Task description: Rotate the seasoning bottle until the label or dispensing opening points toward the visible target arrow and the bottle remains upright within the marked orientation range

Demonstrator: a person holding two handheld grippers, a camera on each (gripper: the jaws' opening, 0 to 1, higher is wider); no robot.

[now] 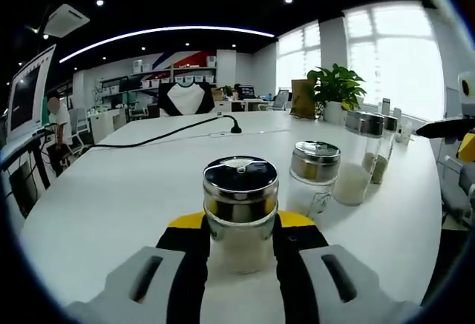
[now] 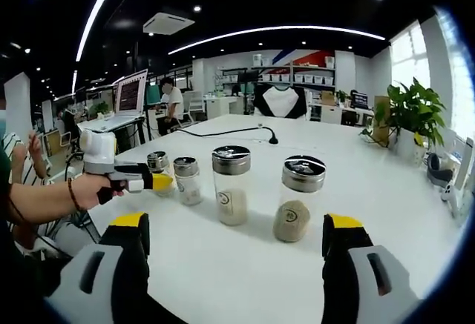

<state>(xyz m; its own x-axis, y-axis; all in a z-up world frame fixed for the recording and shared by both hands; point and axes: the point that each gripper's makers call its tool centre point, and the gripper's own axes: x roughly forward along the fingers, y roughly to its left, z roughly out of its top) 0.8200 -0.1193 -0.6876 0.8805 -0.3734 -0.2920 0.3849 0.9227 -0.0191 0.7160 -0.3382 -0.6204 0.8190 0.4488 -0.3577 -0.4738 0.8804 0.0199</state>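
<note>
- Left gripper (image 1: 241, 246): jaws closed around a seasoning bottle (image 1: 240, 213), one jaw on each side of the glass body. The bottle stands upright on the white table (image 1: 111, 190); chrome lid on top, pale contents in its lower part.
- In the right gripper view the left gripper (image 2: 159, 182) is held by a person's hand (image 2: 104, 188); its yellow tips sit at a small jar (image 2: 157, 167) at the far left of the row. Contact is not clear from that angle.
- Right gripper (image 2: 236, 253): jaws spread wide apart, nothing between them, hovering above the table (image 2: 237, 279) short of the row.
- Beyond the right gripper: two taller glass jars with chrome lids, one (image 2: 231, 184) with pale contents, one (image 2: 299, 198) with tan contents, standing apart from each other. A smaller jar (image 2: 187, 180) stands to their left.
- In the left gripper view a second jar (image 1: 315, 176) stands just beside the held bottle, with further jars (image 1: 367, 150) behind it.
- Surface: large white table, glossy; a black cable (image 1: 171, 135) runs across its far part.
- Room: open office, dark ceiling with light strips, bright windows, a potted plant (image 1: 335, 90) at the table edge, a laptop (image 2: 128, 98) on a stand, people at distant desks.
</note>
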